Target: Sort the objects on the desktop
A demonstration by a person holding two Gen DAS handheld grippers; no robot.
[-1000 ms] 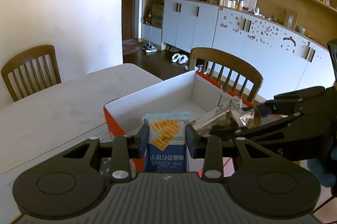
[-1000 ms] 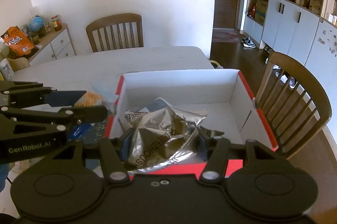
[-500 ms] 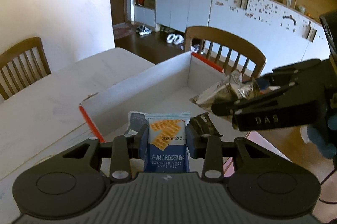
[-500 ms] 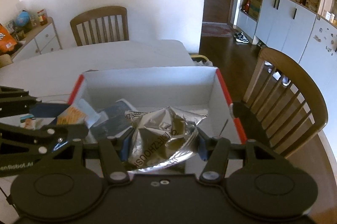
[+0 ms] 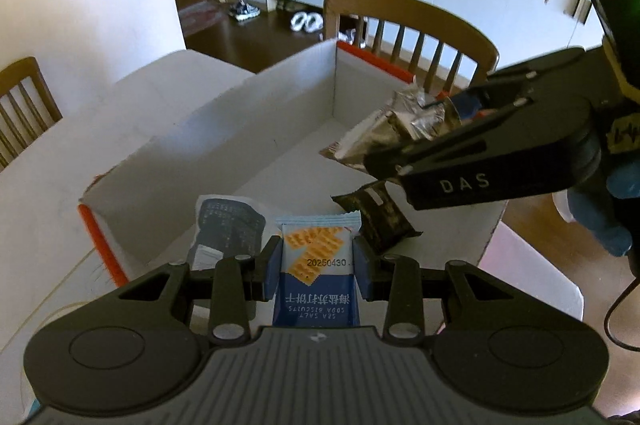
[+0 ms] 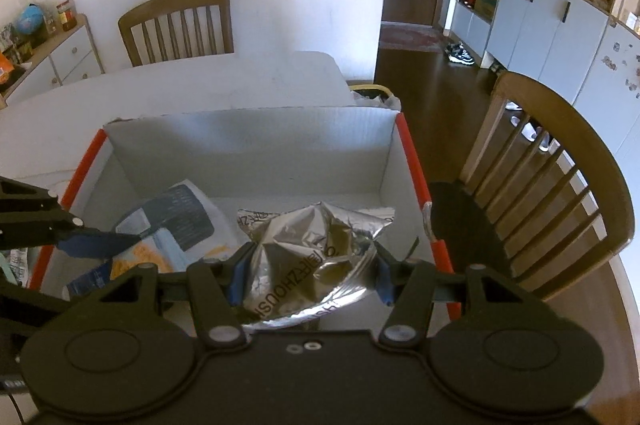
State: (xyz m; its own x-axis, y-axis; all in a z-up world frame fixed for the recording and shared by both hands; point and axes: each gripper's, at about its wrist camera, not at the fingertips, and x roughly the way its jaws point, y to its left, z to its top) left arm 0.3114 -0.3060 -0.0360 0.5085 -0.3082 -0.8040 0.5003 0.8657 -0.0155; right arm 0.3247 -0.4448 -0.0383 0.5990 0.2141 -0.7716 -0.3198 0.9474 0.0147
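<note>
You've brought both hand-held grippers down over the box (image 6: 248,149): left (image 5: 316,261) clamps the biscuits (image 5: 316,277), right (image 6: 308,265) the foil bag (image 6: 312,249); release next.

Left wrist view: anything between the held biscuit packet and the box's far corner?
Bare box floor. Biscuit packet, far corner; dark wrapper lies off right.
</note>
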